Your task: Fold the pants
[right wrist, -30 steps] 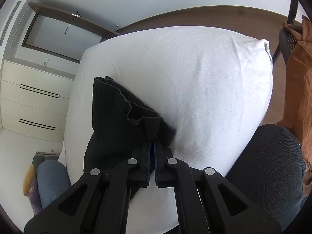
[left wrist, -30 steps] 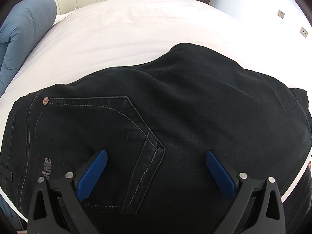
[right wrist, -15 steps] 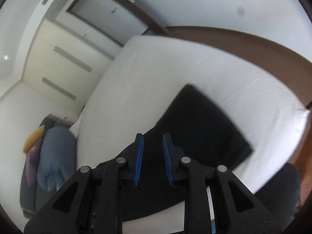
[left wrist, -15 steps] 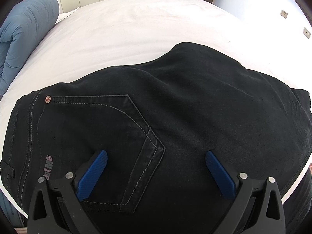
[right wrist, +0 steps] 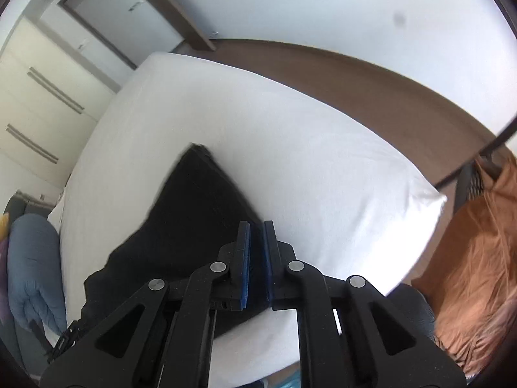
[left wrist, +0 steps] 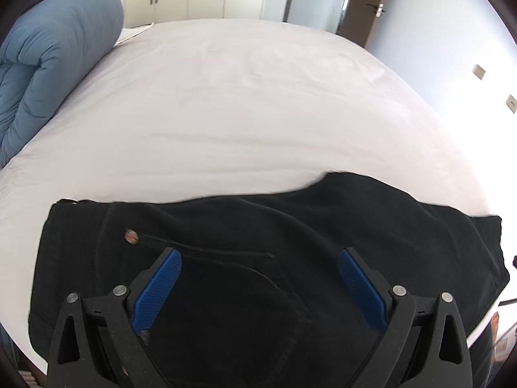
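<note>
White sheets cover the bed (left wrist: pixel 252 103), which fills most of both views. Black pants (left wrist: pixel 290 226) lie folded in a flat block on its near edge, across the lower half of the left wrist view and at lower left of centre in the right wrist view. Rolled blue bedding (left wrist: pixel 55 58) sits upper left. Left tongs (left wrist: pixel 258 278) hang spread wide above the pants, gripping nothing. Right tongs (right wrist: pixel 257 242) are closing, nearly together, nothing pinched between them.
</note>
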A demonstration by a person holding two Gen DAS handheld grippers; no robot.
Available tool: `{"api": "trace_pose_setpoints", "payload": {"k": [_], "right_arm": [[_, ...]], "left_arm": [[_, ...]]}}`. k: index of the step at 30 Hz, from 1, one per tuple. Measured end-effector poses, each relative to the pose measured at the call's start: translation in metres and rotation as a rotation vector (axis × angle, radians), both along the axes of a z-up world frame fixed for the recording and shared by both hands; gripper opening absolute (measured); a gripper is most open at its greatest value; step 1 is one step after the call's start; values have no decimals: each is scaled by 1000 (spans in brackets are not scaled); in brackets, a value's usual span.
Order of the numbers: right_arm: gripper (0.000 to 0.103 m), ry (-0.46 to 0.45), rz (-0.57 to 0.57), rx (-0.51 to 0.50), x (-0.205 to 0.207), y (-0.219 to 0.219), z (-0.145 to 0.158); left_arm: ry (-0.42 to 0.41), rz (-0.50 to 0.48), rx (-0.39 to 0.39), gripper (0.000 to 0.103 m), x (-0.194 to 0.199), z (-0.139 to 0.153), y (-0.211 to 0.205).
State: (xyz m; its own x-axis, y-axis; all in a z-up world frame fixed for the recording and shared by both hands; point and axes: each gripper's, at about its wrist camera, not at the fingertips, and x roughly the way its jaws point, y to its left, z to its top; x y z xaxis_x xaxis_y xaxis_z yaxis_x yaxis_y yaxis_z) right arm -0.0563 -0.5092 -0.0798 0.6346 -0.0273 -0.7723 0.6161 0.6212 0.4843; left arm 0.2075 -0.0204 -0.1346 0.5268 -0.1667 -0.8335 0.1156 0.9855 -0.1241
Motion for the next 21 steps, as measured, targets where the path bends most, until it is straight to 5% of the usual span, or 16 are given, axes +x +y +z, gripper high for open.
{"api": "trace_pose_setpoints", "payload": {"k": [5,10,15,17,19,21], "right_arm": [[9,-165,477,135,133,123,32],[9,-200,849,307,260,278,6],[9,4,892,431,346,360,-87],[1,33,837,418,350,356,-117],[0,-16,722,499,340,331,-136],[0,-43,590,465,325,286,-137]], "left_arm": [[64,71,-9,86,18,-23,39],[54,80,-26,86,11,-33,48],[18,68,-29,87,14,-43,52],[-6,51,-33,89,11,-52,55],[-27,42,-61,89,10,-52,60],[-44,37,-94,90,8,-54,64]]}}
